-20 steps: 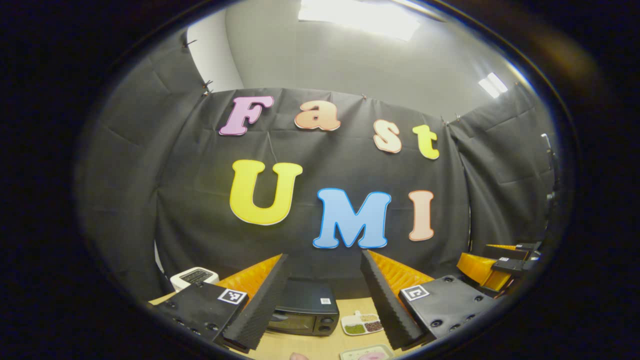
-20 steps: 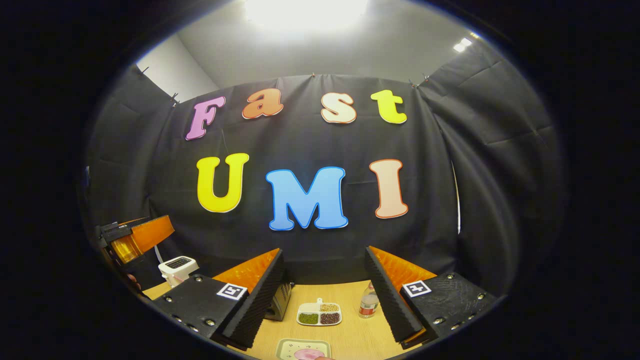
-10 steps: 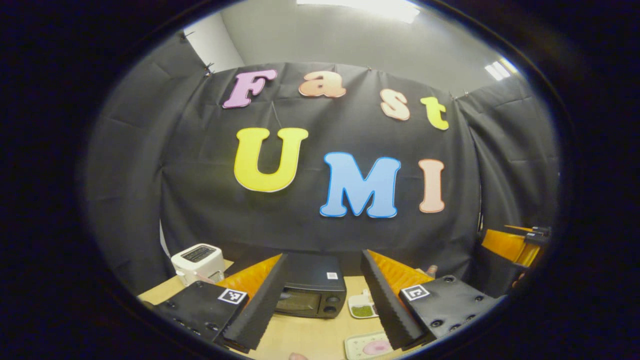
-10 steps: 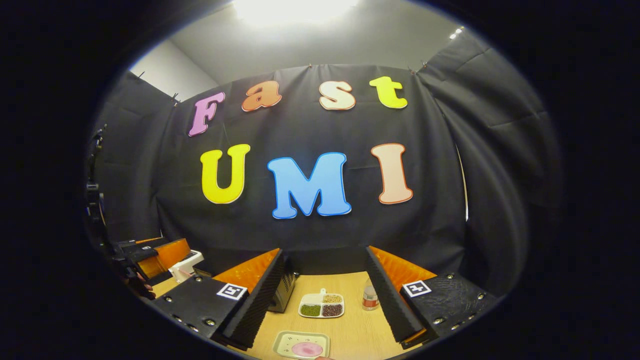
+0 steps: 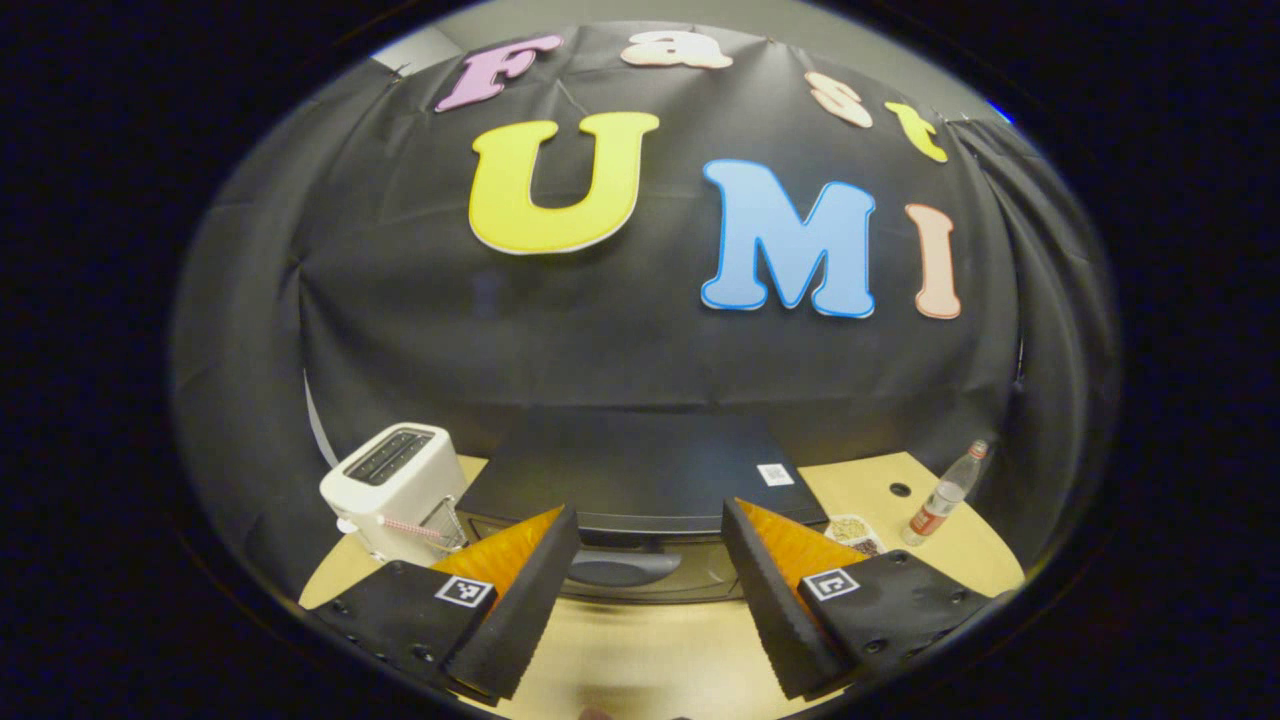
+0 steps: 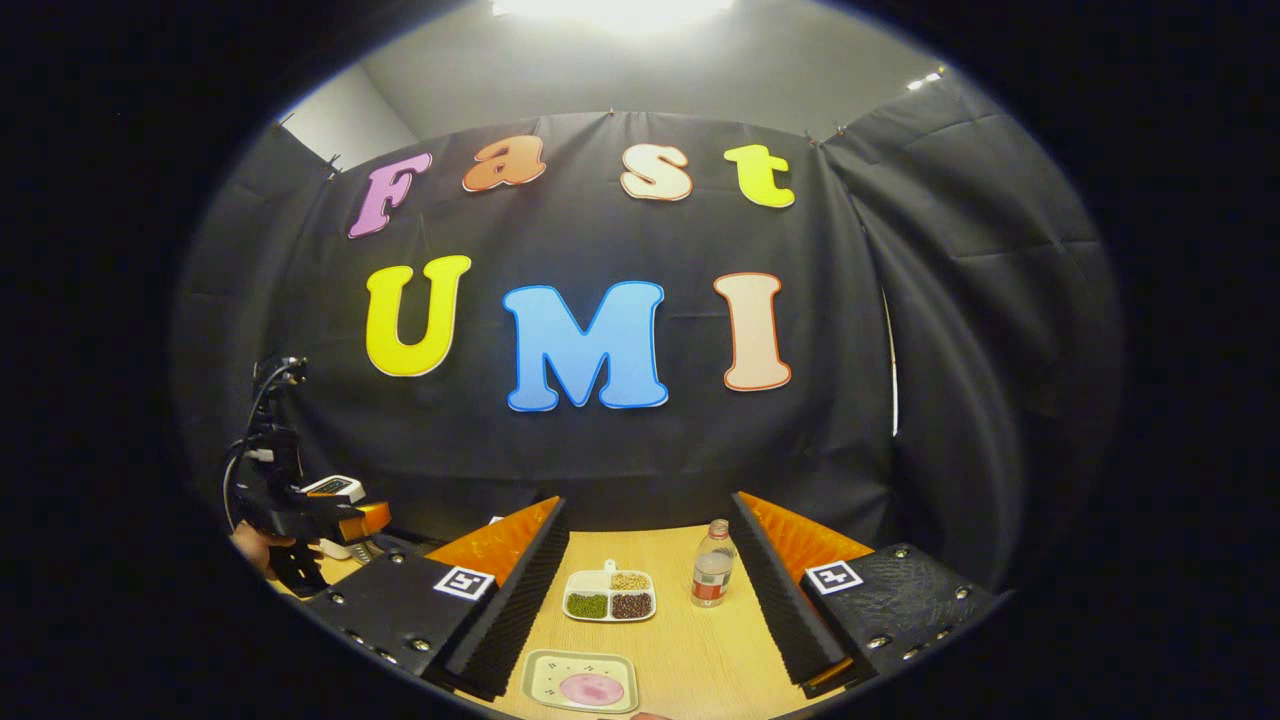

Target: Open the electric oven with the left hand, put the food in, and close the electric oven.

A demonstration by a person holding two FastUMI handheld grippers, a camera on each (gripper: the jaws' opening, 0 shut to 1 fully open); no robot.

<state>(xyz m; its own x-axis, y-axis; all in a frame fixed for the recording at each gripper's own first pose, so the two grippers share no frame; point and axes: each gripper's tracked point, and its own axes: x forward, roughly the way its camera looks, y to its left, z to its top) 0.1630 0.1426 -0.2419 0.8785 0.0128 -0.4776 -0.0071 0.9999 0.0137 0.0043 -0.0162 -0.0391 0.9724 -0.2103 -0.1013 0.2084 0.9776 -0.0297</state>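
At the back edge of the wooden worktop point(image 5: 640, 650), against the booth's black wall, sits the black oven point(image 5: 630, 470), the largest thing before me, its door closed and its handle point(image 5: 620, 570) facing me. My left gripper point(image 5: 648, 590) hangs just in front of that handle, fingers spread wide with nothing between them; whether they touch the door I cannot tell. Just left of the oven, near the worktop's back left corner, stands a white toaster point(image 5: 390, 485). In the right gripper view, my right gripper point(image 6: 648, 600) is held above the worktop's middle, its fingers likewise wide apart and holding nothing, while my left gripper appears far off at the left edge, gripped by my hand point(image 6: 262, 545). A clear bottle with a red label point(image 6: 710, 577) stands upright toward the back right of the worktop. Just left of it lies a white divided dish point(image 6: 610, 596) of green, tan and dark grains. Nearest the front edge rests a small pale plate point(image 6: 580, 681) carrying the pink food point(image 6: 591, 688), well apart from the oven.
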